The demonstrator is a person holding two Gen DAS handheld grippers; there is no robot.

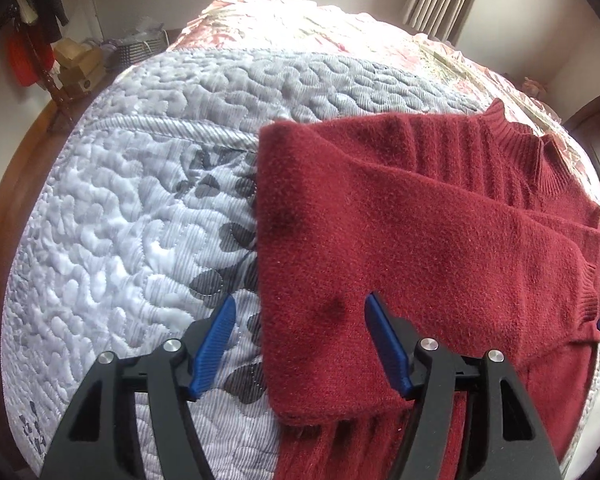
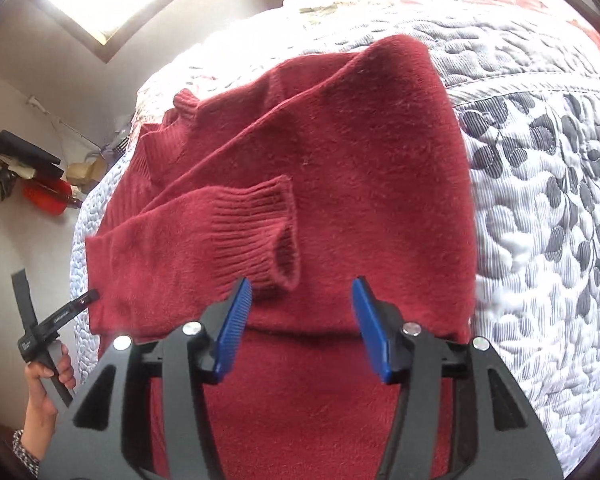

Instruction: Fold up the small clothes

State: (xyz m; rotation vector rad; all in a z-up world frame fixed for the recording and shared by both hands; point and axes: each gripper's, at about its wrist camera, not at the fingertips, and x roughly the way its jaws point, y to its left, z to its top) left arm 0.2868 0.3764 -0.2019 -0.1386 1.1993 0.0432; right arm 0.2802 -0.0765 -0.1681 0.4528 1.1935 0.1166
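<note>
Left wrist view shows the left gripper (image 1: pixel 298 322) and right gripper (image 2: pixel 302 304) both spread wide and empty over the red sweater (image 1: pixel 420 232), sleeves already folded in, presumably ready for the next fold

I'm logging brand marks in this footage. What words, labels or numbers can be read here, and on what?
Left tool, seen from the right wrist view: small white print along its black arm and body, too small and blurred to read.
Red sweater: no label or print visible.
Quilted bed cover: leaf pattern only, no text.
</note>
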